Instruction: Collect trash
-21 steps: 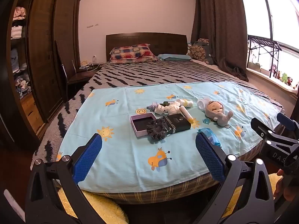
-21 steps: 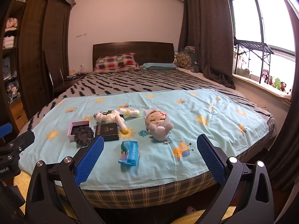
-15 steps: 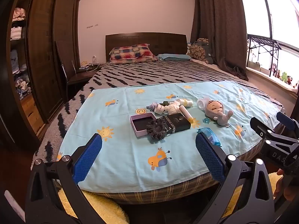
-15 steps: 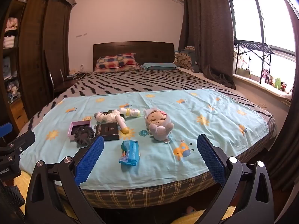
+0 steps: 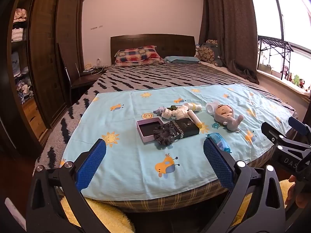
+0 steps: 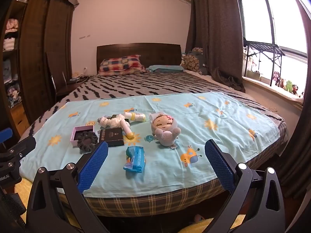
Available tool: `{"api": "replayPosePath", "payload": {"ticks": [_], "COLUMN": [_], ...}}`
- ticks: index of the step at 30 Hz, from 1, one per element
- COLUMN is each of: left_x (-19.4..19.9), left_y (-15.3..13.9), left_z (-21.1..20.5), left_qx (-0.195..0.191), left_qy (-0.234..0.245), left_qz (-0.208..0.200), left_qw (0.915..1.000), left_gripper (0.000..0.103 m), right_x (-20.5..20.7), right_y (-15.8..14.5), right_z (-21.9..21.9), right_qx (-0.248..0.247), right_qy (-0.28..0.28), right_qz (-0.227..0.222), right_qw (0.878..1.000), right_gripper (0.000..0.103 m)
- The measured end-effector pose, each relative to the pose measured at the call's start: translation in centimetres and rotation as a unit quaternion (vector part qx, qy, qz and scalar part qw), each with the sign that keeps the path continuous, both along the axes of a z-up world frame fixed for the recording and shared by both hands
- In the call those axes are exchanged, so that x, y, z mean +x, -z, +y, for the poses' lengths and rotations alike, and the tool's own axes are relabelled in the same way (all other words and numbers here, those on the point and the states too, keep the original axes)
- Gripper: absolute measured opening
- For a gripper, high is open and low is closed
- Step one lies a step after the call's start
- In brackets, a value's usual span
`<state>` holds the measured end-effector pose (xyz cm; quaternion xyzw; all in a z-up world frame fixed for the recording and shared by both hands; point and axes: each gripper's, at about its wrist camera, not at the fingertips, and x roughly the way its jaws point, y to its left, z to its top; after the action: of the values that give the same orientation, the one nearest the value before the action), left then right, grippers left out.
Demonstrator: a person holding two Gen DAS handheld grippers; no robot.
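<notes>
Clutter lies on a light blue cartoon sheet (image 6: 223, 136) at the foot of the bed. A crumpled blue wrapper (image 6: 135, 158) lies nearest the edge, half hidden behind my left gripper's right finger (image 5: 217, 165) in the left wrist view. Behind it are a black box (image 6: 112, 136), a dark scrunchie (image 6: 87, 140) against a small pink open box (image 6: 81, 131), a tube with a yellow cap (image 6: 127, 131), crumpled white tissue (image 6: 116, 121) and a plush doll (image 6: 165, 130). Both my left gripper (image 5: 154, 166) and right gripper (image 6: 156, 165) hang open before the bed edge, holding nothing.
A dark wardrobe (image 5: 48, 58) and a chair (image 5: 77, 79) stand left of the bed. Curtains (image 6: 213, 38) and a window sill with small toys (image 6: 283, 85) are on the right. Pillows (image 6: 122, 64) lie by the headboard. A yellow fluffy rug (image 5: 105, 217) covers the floor below.
</notes>
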<state>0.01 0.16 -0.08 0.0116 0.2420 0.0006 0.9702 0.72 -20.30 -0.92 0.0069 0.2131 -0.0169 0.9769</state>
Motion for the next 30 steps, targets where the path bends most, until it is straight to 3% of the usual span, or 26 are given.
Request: {"api": "replayPosePath", "payload": {"ticks": [30], "left_x": [0.1], "left_y": [-1.0], "left_z": [0.2], "left_qx": [0.004], "left_qy": [-0.003], "left_qz": [-0.007], "left_qw": [1.0000], "left_gripper": [0.095], "right_x": [0.3], "right_y": [-0.1], "right_z": [-0.1], "right_qx": [0.006], "right_qy": [-0.010], "right_qz": [-0.002], "right_qw": [1.000], "right_gripper": [0.100]}}
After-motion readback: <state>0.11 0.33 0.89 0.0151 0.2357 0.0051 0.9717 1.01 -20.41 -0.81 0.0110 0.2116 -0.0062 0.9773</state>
